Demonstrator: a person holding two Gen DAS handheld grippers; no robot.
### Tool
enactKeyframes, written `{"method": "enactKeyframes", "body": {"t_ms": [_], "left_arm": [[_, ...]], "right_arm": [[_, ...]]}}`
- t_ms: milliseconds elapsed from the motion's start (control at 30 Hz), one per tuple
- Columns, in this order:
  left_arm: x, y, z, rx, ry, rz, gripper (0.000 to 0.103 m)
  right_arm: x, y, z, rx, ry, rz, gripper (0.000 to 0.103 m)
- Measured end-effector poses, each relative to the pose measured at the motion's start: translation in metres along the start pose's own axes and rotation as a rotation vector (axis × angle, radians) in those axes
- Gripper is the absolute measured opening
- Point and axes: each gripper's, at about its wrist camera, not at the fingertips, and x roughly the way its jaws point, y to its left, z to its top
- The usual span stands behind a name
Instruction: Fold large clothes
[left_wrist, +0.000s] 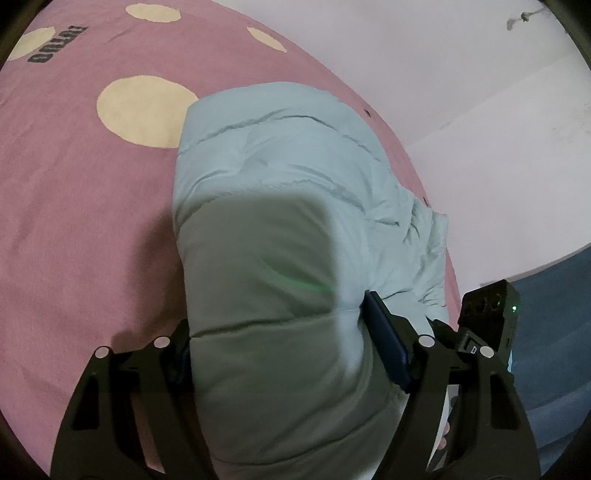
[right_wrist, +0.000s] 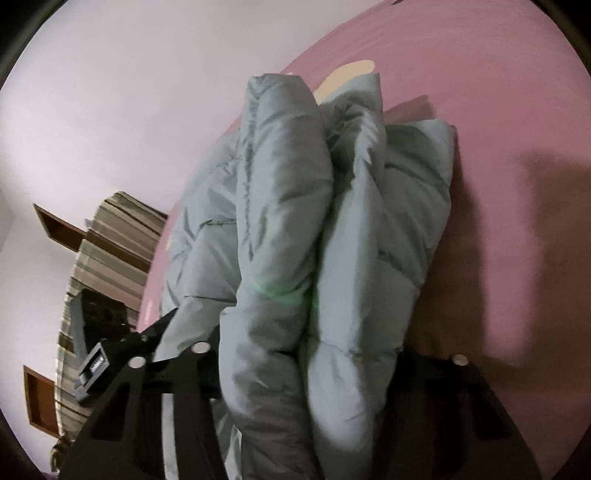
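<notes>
Tools both clamp puffy jacket (left_wrist: 280, 192): left tool (left_wrist: 277, 332) spread wide, right tool (right_wrist: 306, 354) narrower.

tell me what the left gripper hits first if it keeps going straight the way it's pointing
The puffy light blue jacket. It already fills the gap between the left gripper fingers, so pushing on would drive deeper into its padding, with the pink bedcover probably beneath.

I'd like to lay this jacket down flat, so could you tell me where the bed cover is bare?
The pink bed cover lies bare left of the jacket, up to the cream spots. The wall side is tight: the jacket reaches the edge.
</notes>
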Motion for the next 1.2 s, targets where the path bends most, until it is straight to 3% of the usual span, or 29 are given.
{"method": "enactKeyframes", "body": {"t_ms": [200,433,700,833,967,1167,1200], "left_arm": [[-0.029,0.013,0.009,0.003,-0.039,-0.001,0.071],[-0.065,0.048,0.024,-0.026,-0.099,0.048,0.071],[-0.084,0.083,0.028,-0.076,-0.115,0.078,0.071],[-0.082,0.091,0.027,-0.088,-0.104,0.06,0.071],[-0.083,0.094,0.028,-0.08,-0.096,0.047,0.072],[-0.074,0.097,0.04,-0.096,-0.085,0.036,0.073],[-0.073,0.097,0.04,-0.097,-0.085,0.035,0.073]], "right_arm": [[0.019,0.018,0.006,-0.028,0.022,0.062,0.04],[0.062,0.048,0.016,-0.072,0.069,0.107,0.04],[0.084,0.051,0.015,-0.103,0.109,0.11,0.04],[0.068,0.039,0.012,-0.082,0.079,0.064,0.053],[0.047,0.027,0.01,-0.05,0.016,0.007,0.072],[0.054,0.013,0.015,-0.016,0.053,0.017,0.074],[0.059,0.018,0.015,-0.034,0.066,0.028,0.066]]}}
